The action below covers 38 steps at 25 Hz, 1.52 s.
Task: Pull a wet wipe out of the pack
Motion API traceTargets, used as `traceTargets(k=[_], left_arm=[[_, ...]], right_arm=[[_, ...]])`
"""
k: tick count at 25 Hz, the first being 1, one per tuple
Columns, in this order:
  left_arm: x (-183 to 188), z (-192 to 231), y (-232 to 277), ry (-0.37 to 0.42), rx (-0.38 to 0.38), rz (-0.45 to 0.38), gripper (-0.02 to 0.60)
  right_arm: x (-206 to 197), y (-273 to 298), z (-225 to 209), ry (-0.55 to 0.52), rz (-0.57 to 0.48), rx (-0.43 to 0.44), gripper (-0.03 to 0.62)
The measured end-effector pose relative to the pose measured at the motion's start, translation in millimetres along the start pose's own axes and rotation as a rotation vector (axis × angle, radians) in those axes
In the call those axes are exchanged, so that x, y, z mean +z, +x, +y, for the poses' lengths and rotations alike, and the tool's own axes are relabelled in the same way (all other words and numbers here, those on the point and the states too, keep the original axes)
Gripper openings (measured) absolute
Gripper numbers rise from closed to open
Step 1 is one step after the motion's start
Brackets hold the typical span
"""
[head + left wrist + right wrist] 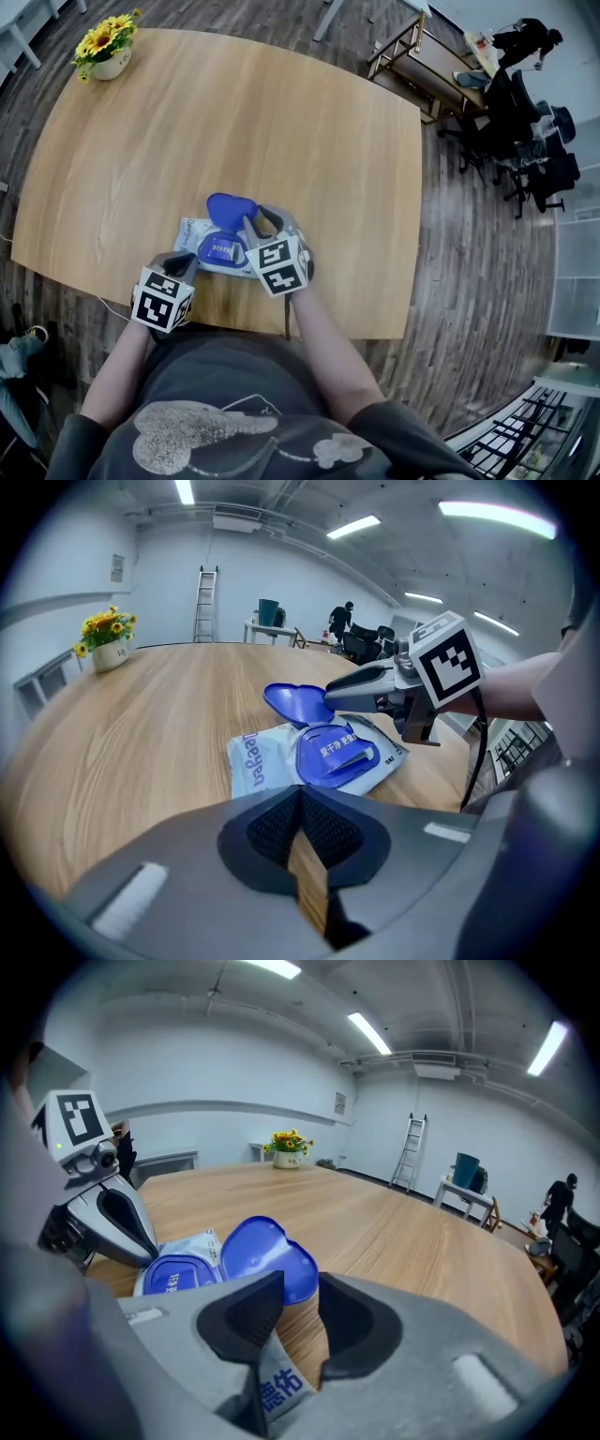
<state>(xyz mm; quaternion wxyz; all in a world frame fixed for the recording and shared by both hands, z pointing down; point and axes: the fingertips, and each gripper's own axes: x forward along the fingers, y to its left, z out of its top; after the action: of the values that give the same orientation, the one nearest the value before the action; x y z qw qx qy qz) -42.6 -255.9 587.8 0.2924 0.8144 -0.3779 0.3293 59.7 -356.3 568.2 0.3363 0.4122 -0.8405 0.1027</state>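
Right tongs (300, 1283) parted over the wipe pack (277, 1384) (lid (262, 1251) flipped open) — left tongs (300, 797) clenched, empty.

A pot of yellow flowers (105, 49) stands at the wooden table's (281, 122) far left corner

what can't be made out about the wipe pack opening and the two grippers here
- Head view: the right gripper covers the opening of the pale blue plastic wet wipe pack, so any wipe sticking out is hidden.
- Left gripper view: the light flap in the opening is too small to call a wipe or a seal.
- Right gripper view: the gripper's own body hides the near part of the pack.
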Motion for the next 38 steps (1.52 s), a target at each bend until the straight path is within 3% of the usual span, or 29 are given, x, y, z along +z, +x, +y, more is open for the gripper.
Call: traceTargets(k=[3,4,6,8,13,16,20,23,26,29,38], left_arm=[[8.7,-6.6,-9.4,0.02,-0.003,-0.054,0.02],[11.7,-12.0,-12.0,0.038,-0.013,-0.072,0.039],[15.9,-25.1,-13.7,0.085,-0.04,-0.095,0.14],[19.8,-34.6,-10.4,0.145,-0.045,-0.115,0.18],[32.6,-50.9,12.5,0.346,0.019,-0.141,0.253],[37.4,-48.4,27.9,0.404,0.1,-0.124,0.256],[49.4,-39.9,29.8,0.373,0.204,-0.175,0.181],[60.9,-33.1,12.4,0.301,0.238,-0.256,0.033],[61.3,-19.8,-3.4,0.228,0.258,-0.291,0.032],[50.3,-6.4,-8.8,0.18,0.26,-0.273,0.032],[34.5,6.1,1.2,0.147,0.225,-0.23,0.031]], right_arm=[[12.0,-11.3,-3.0,0.06,-0.085,-0.002,0.103],[16.2,-19.0,-6.8,0.091,-0.126,-0.014,0.072],[21.8,-35.5,-14.7,0.124,-0.19,-0.043,0.048],[23.7,-49.9,-18.5,0.127,-0.221,-0.06,0.044],[15.4,-72.5,-23.6,0.142,-0.227,-0.089,0.038],[7.4,-81.0,-21.2,0.148,-0.214,-0.09,0.038],[-1.8,-92.7,-9.1,0.135,-0.207,-0.059,0.038],[-2.8,-96.7,2.2,0.112,-0.21,-0.037,0.034],[2.8,-93.9,17.3,0.075,-0.21,0.004,0.034],[7.9,-84.5,39.5,0.02,-0.171,0.082,0.034],[0.6,-41.7,98.5,-0.181,0.058,0.292,0.037]])
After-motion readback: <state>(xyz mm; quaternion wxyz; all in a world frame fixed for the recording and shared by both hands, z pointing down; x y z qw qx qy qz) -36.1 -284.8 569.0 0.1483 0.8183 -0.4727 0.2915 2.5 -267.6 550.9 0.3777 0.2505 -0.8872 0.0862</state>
